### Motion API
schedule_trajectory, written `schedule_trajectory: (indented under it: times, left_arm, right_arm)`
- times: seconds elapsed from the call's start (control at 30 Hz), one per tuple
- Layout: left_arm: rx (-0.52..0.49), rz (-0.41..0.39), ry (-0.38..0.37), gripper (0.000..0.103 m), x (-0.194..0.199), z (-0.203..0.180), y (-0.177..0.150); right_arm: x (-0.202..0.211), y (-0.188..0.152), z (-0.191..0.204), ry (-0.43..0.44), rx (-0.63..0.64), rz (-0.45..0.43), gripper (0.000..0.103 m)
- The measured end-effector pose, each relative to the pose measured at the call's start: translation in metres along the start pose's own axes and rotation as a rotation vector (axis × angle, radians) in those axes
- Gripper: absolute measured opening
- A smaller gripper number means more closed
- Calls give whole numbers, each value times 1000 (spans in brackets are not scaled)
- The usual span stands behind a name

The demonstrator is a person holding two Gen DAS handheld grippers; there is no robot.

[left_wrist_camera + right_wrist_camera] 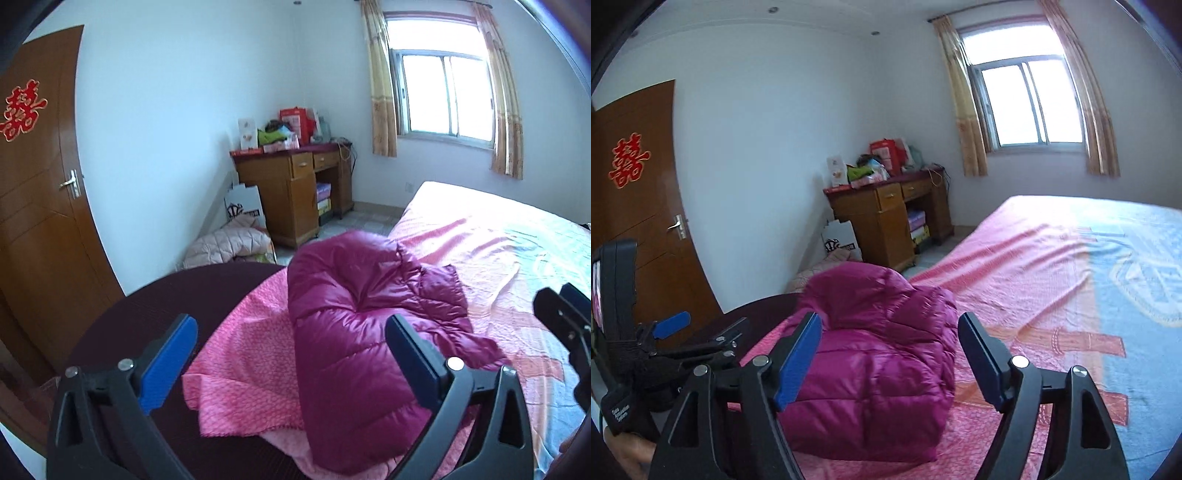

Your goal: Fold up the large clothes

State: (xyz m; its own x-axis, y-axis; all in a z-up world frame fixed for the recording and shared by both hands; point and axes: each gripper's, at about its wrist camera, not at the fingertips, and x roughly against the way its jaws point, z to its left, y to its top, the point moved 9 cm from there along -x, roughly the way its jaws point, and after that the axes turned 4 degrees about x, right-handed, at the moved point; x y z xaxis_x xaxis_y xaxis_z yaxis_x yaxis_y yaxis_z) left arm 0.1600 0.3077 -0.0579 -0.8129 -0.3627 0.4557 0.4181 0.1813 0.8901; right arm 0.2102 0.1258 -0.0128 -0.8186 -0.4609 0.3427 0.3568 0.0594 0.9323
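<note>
A magenta quilted down jacket (pixel 354 325) lies bunched and partly folded on the near left corner of the bed; it also shows in the right wrist view (pixel 879 350). My left gripper (pixel 291 354) is open and empty, raised just short of the jacket, with its blue pads apart. My right gripper (pixel 890 350) is open and empty, also just short of the jacket. The left gripper also shows at the left edge of the right wrist view (pixel 676 325). The right gripper's black body shows at the right edge of the left wrist view.
The bed (pixel 1052 266) has a pink and blue sheet stretching right and back. A dark rounded footboard (pixel 155 314) borders its near left. A wooden desk (pixel 295 192) with clutter stands against the far wall, a pale quilted garment (pixel 229 243) on the floor, a brown door (pixel 37 184) at left.
</note>
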Motion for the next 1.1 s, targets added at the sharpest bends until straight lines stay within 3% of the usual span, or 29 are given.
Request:
schedule_trajectory:
  times: [0.37, 1.1]
  left_arm:
    - [7, -95, 16, 103, 51, 6, 12]
    - [19, -126, 60, 103, 57, 8, 17]
  right_arm:
    - [56, 25, 18, -22, 22, -76, 79]
    - [71, 25, 12, -32, 8, -73, 79]
